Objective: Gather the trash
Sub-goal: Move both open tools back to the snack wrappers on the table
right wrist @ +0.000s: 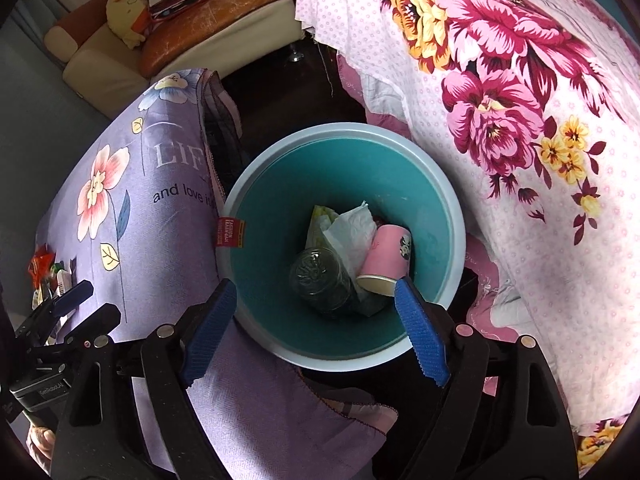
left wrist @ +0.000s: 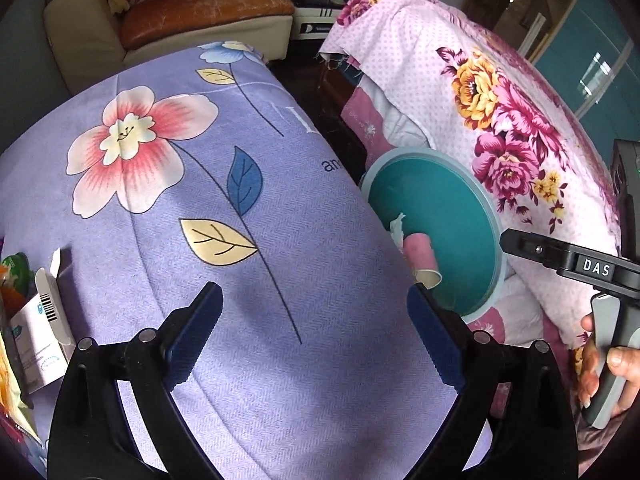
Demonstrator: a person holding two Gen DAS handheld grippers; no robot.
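Observation:
A teal trash bin (right wrist: 432, 216) stands on the floor between two covered surfaces. Inside it lie a pink paper cup (right wrist: 386, 256), a crumpled white tissue (right wrist: 352, 232), a dark clear bottle (right wrist: 318, 280) and a pale wrapper (right wrist: 320, 220). My right gripper (right wrist: 316, 304) hovers over the bin's near rim, open, nothing between its blue pads. My left gripper (left wrist: 316, 320) is open over the purple flowered cloth (left wrist: 180, 184), empty. The bin (left wrist: 460, 216) and pink cup (left wrist: 420, 256) show at its right. A white carton (left wrist: 40, 340) and orange wrappers (left wrist: 12, 284) lie at the cloth's left edge.
A pink flowered bedspread (right wrist: 520, 120) rises to the right of the bin. A cream sofa (left wrist: 100, 32) with an orange cushion stands at the back. A hand (left wrist: 612, 364) holds the right gripper's handle. The left gripper (right wrist: 68, 300) shows at the lower left in the right wrist view.

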